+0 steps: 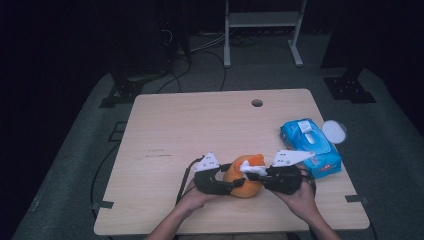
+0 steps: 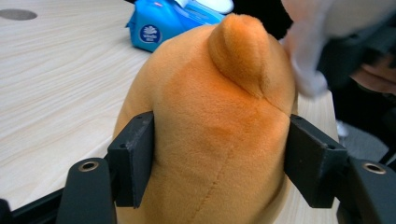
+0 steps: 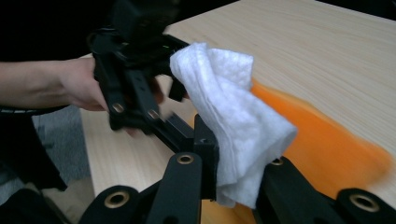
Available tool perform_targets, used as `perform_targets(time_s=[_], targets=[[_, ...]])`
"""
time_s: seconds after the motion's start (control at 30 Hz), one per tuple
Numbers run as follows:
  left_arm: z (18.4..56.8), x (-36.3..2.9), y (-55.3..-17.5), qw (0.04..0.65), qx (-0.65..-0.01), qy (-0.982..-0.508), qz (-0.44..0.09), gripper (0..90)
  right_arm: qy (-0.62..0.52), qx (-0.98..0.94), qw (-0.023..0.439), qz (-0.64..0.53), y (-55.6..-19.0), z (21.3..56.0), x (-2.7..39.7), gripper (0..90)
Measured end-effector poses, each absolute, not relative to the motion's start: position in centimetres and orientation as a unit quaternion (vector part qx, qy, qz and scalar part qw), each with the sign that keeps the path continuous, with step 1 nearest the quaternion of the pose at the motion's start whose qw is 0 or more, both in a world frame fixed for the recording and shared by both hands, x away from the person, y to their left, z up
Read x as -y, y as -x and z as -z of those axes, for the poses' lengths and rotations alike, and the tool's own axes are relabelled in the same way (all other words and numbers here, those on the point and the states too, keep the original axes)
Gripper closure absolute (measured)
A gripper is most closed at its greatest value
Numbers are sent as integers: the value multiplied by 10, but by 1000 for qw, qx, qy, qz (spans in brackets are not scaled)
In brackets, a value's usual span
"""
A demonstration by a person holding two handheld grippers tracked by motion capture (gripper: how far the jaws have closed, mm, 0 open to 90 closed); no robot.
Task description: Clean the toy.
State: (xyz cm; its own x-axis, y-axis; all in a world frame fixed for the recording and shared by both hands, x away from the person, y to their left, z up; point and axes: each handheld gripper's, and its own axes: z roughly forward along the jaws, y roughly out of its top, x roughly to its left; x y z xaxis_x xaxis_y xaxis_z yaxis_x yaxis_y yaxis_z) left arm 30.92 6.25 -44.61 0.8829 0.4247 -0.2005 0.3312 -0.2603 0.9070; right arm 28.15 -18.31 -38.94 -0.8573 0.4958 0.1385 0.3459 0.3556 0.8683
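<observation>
Here, from left to right across the table:

Table: a pale wooden top [image 1: 165, 130] with a round cable hole [image 1: 257, 103] near its far edge; the near-left part is bare.

Left gripper: the left gripper [image 1: 235, 184] lies low at the near edge of the table, held in the person's left hand [image 1: 192, 199]. In the left gripper view its two black jaws stand on either side of the orange plush toy [image 2: 219, 140], their pads flat against its flanks, so it is gripping the toy. The left pad [image 2: 135, 156] touches the fabric along its whole edge.

Orange plush toy: the toy [image 1: 244, 175] sits on the table between the two grippers, near the front edge. A rounded ear points up in the left gripper view, and a seam runs down the middle of the body.

Right gripper: the right gripper [image 1: 255, 174] comes in from the right, in the person's right hand [image 1: 300, 197]. Its jaws are clamped tight on a crumpled white wet wipe [image 3: 236, 121], which bulges up out of them and rests against the top of the toy.

Wipes pack: a blue pack of wet wipes [image 1: 310, 147] lies just right of the right gripper.

Lid: a round white lid [image 1: 334, 131] lies at the table's right edge, touching the pack's far corner.
</observation>
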Motion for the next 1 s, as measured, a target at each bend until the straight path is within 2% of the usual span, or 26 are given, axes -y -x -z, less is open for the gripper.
perform_targets(time_s=[0.13, 0.4, 0.5, 0.7, 0.77, 0.9, 1.0], targets=[[445, -62, -306, 552, -224, -801, -55, 323, -236, -831, 95, -495, -276, 388, 170, 831], [448, -74, -313, 566, -239, -789, -31, 326, -286, -816, 106, -491, -289, 395, 204, 831], [445, -65, -307, 555, -218, -801, -52, 321, -296, -810, 101, -496, -289, 394, 208, 831], [443, -44, -285, 526, -150, -830, -109, 321, -248, -815, 102, -514, -276, 377, 183, 831], [443, -47, -287, 529, -155, -828, -103, 324, -251, -816, 107, -510, -277, 378, 183, 831], [444, -55, -291, 534, -156, -826, -90, 326, -285, -811, 118, -497, -289, 387, 203, 831], [445, -58, -294, 538, -160, -824, -82, 325, -328, -802, 106, -487, -302, 399, 226, 830]])
